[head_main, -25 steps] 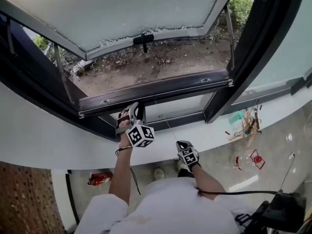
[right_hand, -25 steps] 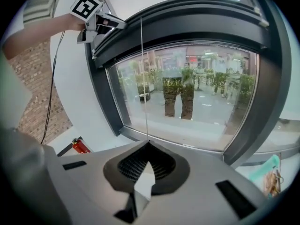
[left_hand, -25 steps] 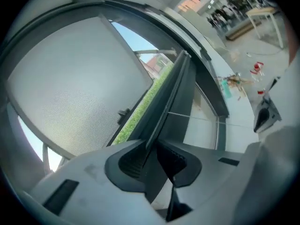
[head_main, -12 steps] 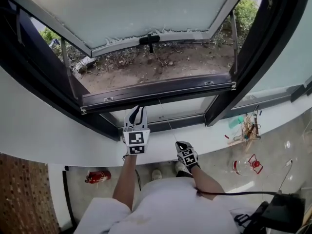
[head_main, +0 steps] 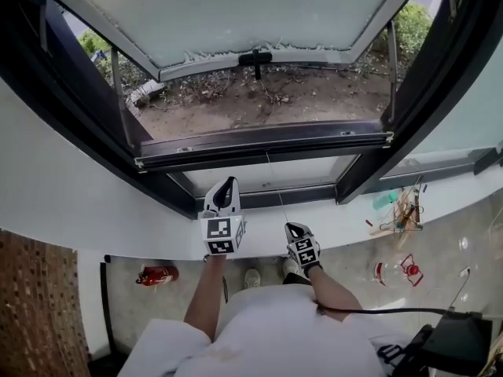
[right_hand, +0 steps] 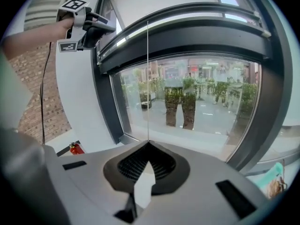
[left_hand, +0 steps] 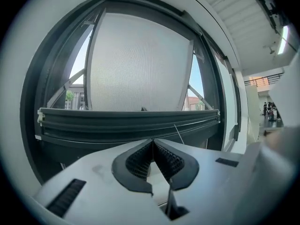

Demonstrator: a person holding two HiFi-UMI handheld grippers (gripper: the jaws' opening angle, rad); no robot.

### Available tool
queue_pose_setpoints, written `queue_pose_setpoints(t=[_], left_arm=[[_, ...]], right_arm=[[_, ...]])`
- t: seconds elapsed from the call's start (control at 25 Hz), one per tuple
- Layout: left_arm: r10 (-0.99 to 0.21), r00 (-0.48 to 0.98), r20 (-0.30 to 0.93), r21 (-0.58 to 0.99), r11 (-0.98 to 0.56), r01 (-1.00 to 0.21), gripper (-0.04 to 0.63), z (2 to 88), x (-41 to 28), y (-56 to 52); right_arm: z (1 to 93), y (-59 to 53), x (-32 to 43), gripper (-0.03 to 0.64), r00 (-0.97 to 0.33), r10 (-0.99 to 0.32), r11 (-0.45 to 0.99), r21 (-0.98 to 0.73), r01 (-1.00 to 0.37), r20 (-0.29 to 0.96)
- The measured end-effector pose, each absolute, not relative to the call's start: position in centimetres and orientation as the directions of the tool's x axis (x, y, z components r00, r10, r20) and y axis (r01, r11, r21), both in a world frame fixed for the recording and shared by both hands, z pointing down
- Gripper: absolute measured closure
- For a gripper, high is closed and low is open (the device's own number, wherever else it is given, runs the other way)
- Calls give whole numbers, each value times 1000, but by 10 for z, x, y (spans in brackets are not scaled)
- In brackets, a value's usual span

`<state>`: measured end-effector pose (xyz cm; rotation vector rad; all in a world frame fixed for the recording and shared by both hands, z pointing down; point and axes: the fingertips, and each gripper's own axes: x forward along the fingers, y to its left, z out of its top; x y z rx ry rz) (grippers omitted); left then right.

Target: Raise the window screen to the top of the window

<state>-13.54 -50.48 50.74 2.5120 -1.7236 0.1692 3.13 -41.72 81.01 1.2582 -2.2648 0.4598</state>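
Dark window frame point(head_main: 420, 104) set in white wall point(head_main: 78, 203); sash swung outward. Daylight outside over bare soil point(head_main: 267, 104) and shrubs point(head_main: 413, 22). Brick wall point(head_main: 39, 305) at left. Grey floor point(head_main: 354, 259) carries a red fire extinguisher point(head_main: 157, 275) and a clear bottle point(head_main: 391, 272).

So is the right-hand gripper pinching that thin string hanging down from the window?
Yes, in the right gripper view the string runs straight down into the right gripper, whose jaws are closed on it.
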Motion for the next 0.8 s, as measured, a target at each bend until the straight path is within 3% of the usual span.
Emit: queue_pose_setpoints(t=[0.8], left_arm=[[-919,365,152,51,-361,-931,588,514,-136,-481]], right_arm=[[786,-434,23,615,-483,-729,521,-64,-851,486]])
